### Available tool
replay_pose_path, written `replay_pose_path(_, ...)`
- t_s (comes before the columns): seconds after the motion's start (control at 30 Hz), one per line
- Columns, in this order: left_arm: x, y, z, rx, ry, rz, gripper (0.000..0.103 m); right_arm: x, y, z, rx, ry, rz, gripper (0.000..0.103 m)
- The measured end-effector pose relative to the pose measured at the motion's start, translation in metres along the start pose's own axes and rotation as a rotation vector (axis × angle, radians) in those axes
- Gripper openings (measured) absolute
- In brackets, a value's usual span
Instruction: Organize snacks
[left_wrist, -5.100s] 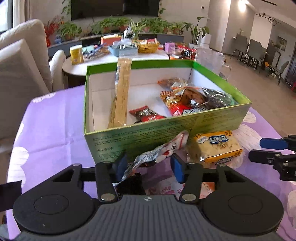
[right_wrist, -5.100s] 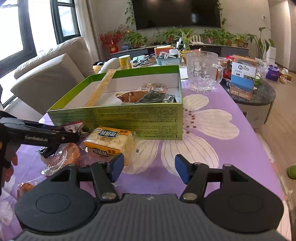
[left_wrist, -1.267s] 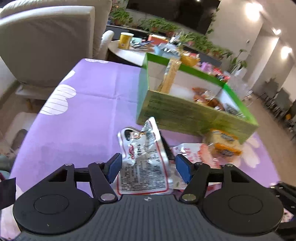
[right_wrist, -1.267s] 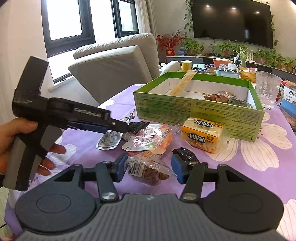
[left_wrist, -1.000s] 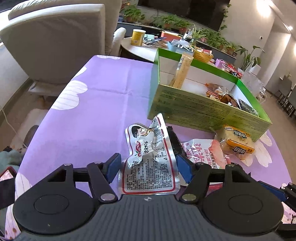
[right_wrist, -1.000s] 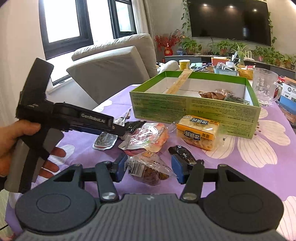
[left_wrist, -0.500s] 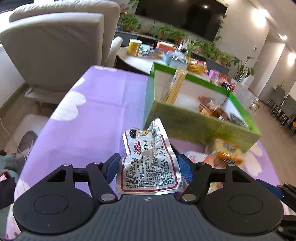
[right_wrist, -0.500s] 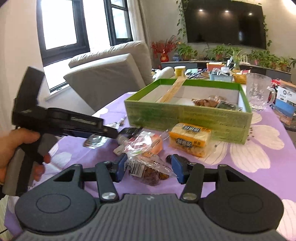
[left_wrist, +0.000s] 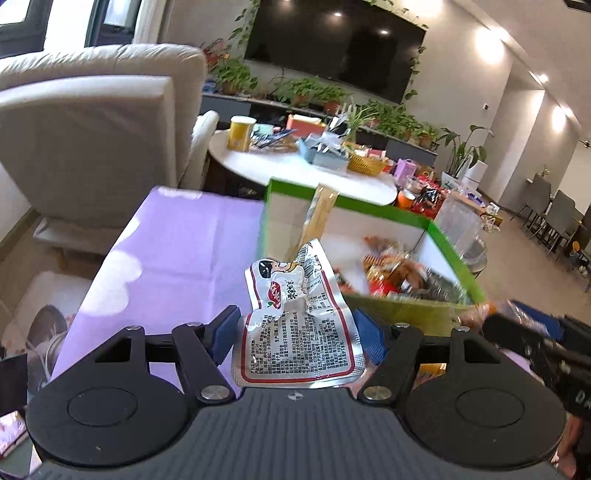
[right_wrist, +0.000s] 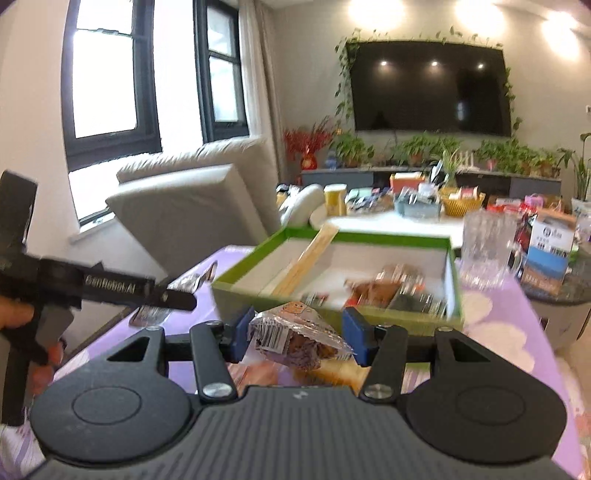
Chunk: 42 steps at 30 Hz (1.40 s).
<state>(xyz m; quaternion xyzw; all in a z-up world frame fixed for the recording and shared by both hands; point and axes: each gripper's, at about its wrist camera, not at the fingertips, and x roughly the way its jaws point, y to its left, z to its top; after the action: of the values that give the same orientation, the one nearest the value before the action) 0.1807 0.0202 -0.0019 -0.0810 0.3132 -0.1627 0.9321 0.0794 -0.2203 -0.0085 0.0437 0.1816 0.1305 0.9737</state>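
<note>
Your left gripper (left_wrist: 295, 332) pinches a silver foil snack packet (left_wrist: 297, 332) with a red border, held up in the air just short of the green box's (left_wrist: 454, 254) near left corner. Your right gripper (right_wrist: 299, 332) clamps a clear-wrapped brown snack (right_wrist: 299, 338), lifted before the box's near wall. The box sits on the purple tablecloth (left_wrist: 177, 251), open-topped, white inside. A long tan packet (right_wrist: 304, 264) leans against its far left corner. Several wrapped snacks (right_wrist: 399, 286) are heaped along its right side; blur hides which ones. A glass mug (right_wrist: 487, 251) stands just beyond the box's right edge.
</note>
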Motion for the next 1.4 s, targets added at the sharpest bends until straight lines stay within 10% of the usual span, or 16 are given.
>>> replay_pose_path(0.47,0.081,-0.029,0.056,0.14,0.018,-0.044,0.066,0.069,-0.039,0.032,0.01,-0.046,-0.166,0.055)
replay_pose_path(1.4,0.025,-0.001,-0.039,0.051,0.147,0.001,0.066,0.009,-0.044,-0.024,0.166,0.074,-0.161,0.055)
